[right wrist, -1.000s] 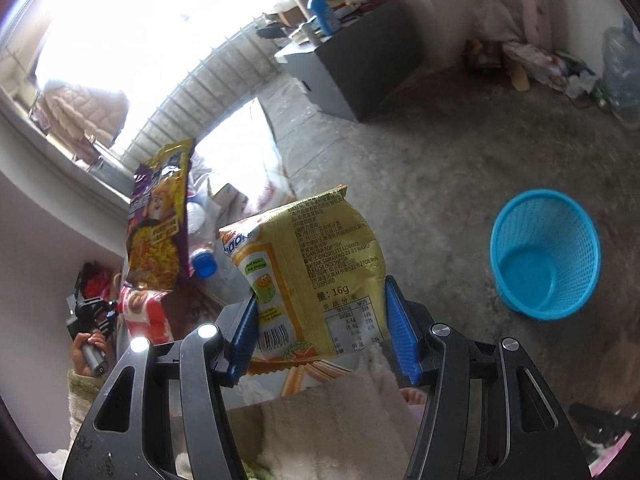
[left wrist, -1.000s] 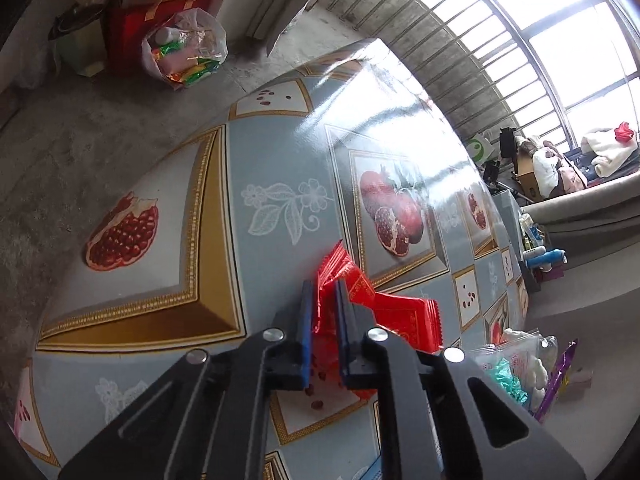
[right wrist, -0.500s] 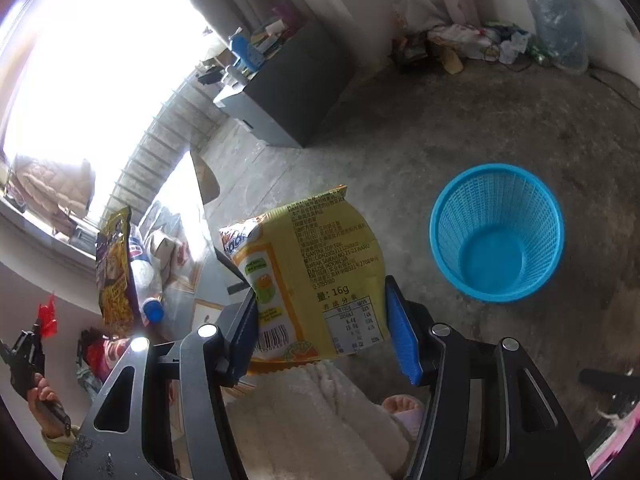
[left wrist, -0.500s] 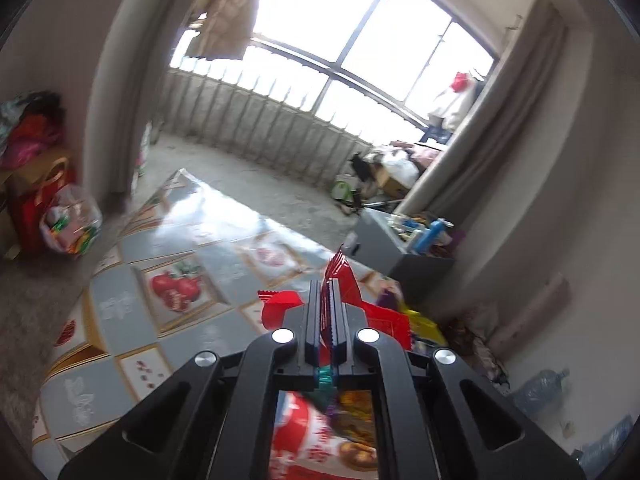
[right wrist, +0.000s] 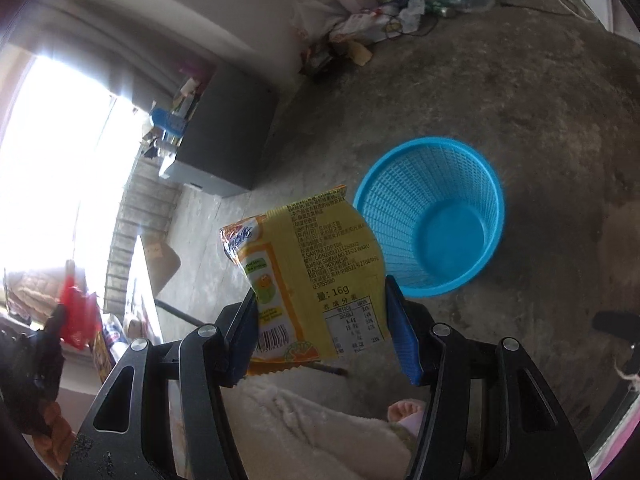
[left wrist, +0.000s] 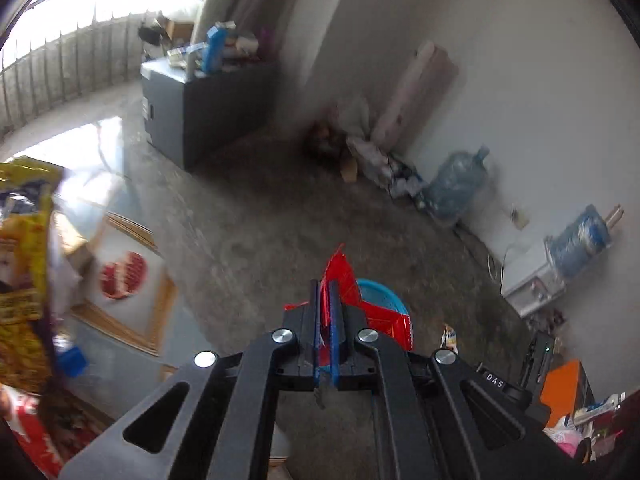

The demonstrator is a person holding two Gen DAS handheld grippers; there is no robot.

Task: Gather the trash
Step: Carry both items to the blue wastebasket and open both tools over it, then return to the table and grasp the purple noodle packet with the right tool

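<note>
My left gripper (left wrist: 325, 288) is shut on a red snack wrapper (left wrist: 352, 300), held in the air over the floor; the rim of a blue basket (left wrist: 384, 292) peeks out behind it. My right gripper (right wrist: 320, 300) is shut on a yellow snack packet (right wrist: 316, 272), held upright above the floor, just left of the blue mesh waste basket (right wrist: 436, 220), which stands open and looks empty. The left gripper with the red wrapper (right wrist: 76, 312) also shows at the far left of the right wrist view.
A tiled table with pomegranate pictures (left wrist: 120, 280) is at the left, with a yellow-purple snack bag (left wrist: 24, 260) close by. A dark cabinet (left wrist: 200, 108) stands near the window. Water jugs (left wrist: 456, 188) and litter (left wrist: 376, 160) line the wall.
My left gripper swung away from the table toward the floor and basket, still holding the red wrapper. My right gripper moved the yellow packet closer to the blue basket.
</note>
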